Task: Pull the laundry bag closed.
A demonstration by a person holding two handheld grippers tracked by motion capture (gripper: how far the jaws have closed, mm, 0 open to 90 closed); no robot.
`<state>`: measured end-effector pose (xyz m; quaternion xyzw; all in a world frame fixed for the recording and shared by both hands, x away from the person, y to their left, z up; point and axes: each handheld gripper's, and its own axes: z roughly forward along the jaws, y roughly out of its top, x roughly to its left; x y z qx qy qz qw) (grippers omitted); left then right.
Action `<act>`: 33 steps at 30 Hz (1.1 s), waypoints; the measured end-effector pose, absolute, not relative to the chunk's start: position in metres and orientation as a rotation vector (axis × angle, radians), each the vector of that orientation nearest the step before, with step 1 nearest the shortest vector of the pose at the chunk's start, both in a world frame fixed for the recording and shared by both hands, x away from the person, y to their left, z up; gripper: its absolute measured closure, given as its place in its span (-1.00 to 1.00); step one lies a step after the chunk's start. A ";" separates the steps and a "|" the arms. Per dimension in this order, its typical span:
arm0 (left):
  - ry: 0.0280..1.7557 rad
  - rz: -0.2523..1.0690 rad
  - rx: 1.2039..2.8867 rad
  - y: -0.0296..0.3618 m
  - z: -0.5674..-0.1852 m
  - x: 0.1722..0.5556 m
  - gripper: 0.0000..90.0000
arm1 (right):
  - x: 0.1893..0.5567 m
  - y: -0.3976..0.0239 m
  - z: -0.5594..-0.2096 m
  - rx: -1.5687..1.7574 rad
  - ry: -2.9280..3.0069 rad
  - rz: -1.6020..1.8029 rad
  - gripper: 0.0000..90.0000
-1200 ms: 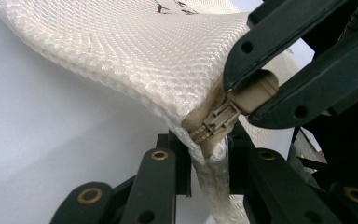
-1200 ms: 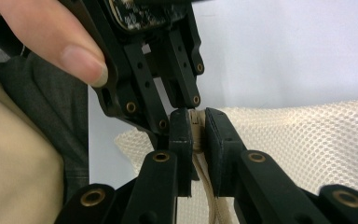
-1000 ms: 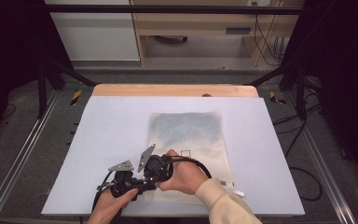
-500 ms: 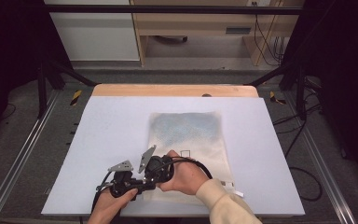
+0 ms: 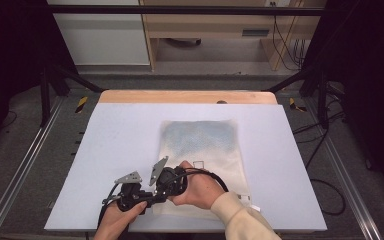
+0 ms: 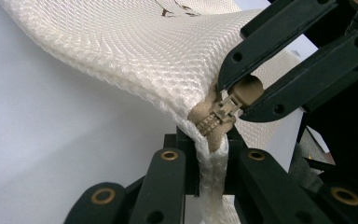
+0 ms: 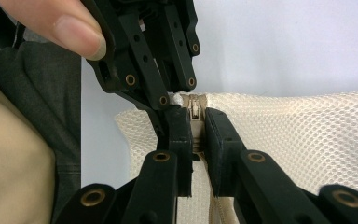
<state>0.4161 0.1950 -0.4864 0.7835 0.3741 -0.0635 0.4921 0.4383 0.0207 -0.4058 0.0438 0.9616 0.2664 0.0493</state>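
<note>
Nothing is shifting between the earlier high views and now: both hands are still sitting at the table's (image 5: 105,130) near edge, around 6 o'clock, with the two grippers still meeting at the near left corner of the bag (image 5: 207,165).

That bag, a white mesh pouch, is lying flat on the table, running from centre toward 6 o'clock. Something bluish is showing through the mesh in its far half; what it is cannot be told. A small square mark is printed near its middle.

In the high view the left gripper (image 5: 147,199) is lying at about 7 o'clock from the bag's centre, with the right gripper (image 5: 166,186) just beside it, at its 1 o'clock.

In the left gripper view, the left gripper (image 6: 209,161) is clamping the mesh corner (image 6: 212,177) between its jaws, the fabric rising from them toward 11 o'clock. Just above, at 1 o'clock, the right gripper (image 6: 242,95) is pinching the tan zip pull (image 6: 228,109).

In the right gripper view, the right gripper (image 7: 196,135) is squeezing the zip (image 7: 195,116) between its jaws, while the left gripper (image 7: 175,100) is coming in from 11 o'clock, touching the same corner. A thumb (image 7: 51,23) is pressing on that gripper at 10 o'clock.
</note>
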 end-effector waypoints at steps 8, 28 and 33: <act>0.913 -0.153 1.902 0.195 -0.486 0.416 0.86 | 0.438 0.022 -0.407 0.122 2.922 0.797 0.83; 0.918 -0.138 1.894 0.199 -0.484 0.417 0.87 | 0.439 0.015 -0.411 0.133 2.918 0.765 0.83; 0.919 -0.135 1.900 0.198 -0.485 0.417 0.87 | 0.439 0.014 -0.412 0.133 2.922 0.761 0.83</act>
